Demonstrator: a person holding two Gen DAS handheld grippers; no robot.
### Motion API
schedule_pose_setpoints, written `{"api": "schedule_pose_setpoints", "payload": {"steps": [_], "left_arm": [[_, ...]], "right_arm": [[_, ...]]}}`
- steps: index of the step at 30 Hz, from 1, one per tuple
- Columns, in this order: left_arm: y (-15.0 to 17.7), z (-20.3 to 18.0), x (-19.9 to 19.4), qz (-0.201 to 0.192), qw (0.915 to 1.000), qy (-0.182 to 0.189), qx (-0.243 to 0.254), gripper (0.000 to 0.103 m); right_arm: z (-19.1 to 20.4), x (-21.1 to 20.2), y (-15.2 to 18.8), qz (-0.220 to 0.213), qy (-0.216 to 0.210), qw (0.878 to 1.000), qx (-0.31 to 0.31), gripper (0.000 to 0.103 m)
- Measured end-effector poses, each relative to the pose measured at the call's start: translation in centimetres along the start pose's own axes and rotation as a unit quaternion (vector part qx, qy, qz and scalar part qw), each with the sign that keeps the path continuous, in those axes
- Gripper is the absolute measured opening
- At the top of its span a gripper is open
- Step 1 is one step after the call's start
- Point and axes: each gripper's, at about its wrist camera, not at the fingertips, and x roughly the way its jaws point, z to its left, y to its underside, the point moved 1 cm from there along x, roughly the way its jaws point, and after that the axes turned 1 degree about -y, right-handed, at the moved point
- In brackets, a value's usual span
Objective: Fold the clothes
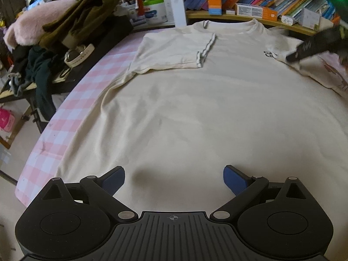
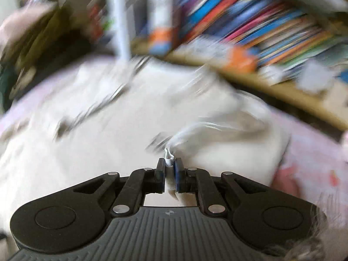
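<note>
Motion blur smears the right wrist view; right gripper (image 2: 169, 169) fingers pinch the cream T-shirt (image 1: 195, 108). Left gripper (image 1: 174, 180) hovers near its hem, fingers wide.

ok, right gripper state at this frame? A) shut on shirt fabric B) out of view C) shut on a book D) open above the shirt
A: in the right wrist view the right gripper has its pads pressed together with a pinch of the cream t-shirt bunched between them.
</note>
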Motion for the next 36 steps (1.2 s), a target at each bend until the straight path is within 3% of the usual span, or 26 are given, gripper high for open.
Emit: {"api": "schedule_pose_setpoints", "payload": {"steps": [3, 4, 5, 11, 19, 22, 23, 25, 26, 29, 33, 34, 36], "left_arm": [[0.1, 0.3, 0.1, 0.002, 1.0, 0.0, -0.003, 0.099], [0.1, 0.3, 0.1, 0.003, 1.0, 0.0, -0.003, 0.099], [0.1, 0.4, 0.1, 0.003, 1.0, 0.0, -0.003, 0.099], [0.0, 0.3, 0.2, 0.001, 1.0, -0.001, 0.0, 0.099], [0.2, 0.2, -0.9, -0.007, 0.9999, -0.013, 0.006, 0.099], [0.5, 0.6, -1.3, -0.008, 0.9997, -0.024, -0.004, 0.099], [0.5, 0.9, -1.4, -0.007, 0.9995, -0.028, -0.009, 0.099], [0.6, 1.1, -1.6, -0.007, 0.9993, -0.035, -0.015, 0.099], [0.6, 1.2, -1.6, -0.007, 0.9991, -0.038, -0.019, 0.099], [0.6, 1.2, -1.7, -0.006, 0.9989, -0.042, -0.021, 0.099], [0.3, 0.4, -2.0, -0.013, 0.9992, -0.037, -0.007, 0.099], [0.2, 0.2, -2.0, -0.015, 0.9993, -0.035, -0.002, 0.099], [0.1, -0.2, -2.0, -0.016, 0.9993, -0.033, 0.003, 0.099]], "right_arm": [[0.5, 1.1, 1.1, 0.011, -0.015, 1.0, 0.015, 0.023], [0.3, 1.0, 1.2, 0.007, -0.021, 0.999, 0.026, 0.043], [0.2, 0.8, 1.2, 0.0, -0.025, 0.999, 0.034, 0.051], [-0.8, -1.1, 0.9, -0.048, -0.031, 0.997, 0.055, 0.051], [-0.3, 4.0, -3.8, -0.048, 0.047, 0.997, 0.027, 0.048], [0.2, 6.3, -4.2, -0.034, 0.089, 0.995, 0.007, 0.037], [0.2, 6.7, -4.0, -0.03, 0.095, 0.995, 0.008, 0.024], [0.0, 6.7, -3.5, -0.042, 0.097, 0.994, 0.022, 0.016], [0.0, 6.4, -3.5, -0.054, 0.094, 0.994, 0.029, 0.004], [0.1, 5.5, -3.5, -0.083, 0.084, 0.992, 0.043, 0.004], [0.1, 6.3, -3.4, -0.066, 0.076, 0.994, 0.036, 0.005], [0.0, 6.5, -3.3, -0.062, 0.074, 0.995, 0.035, 0.009], [0.0, 6.3, -3.3, -0.059, 0.06, 0.996, 0.033, 0.025]]}}
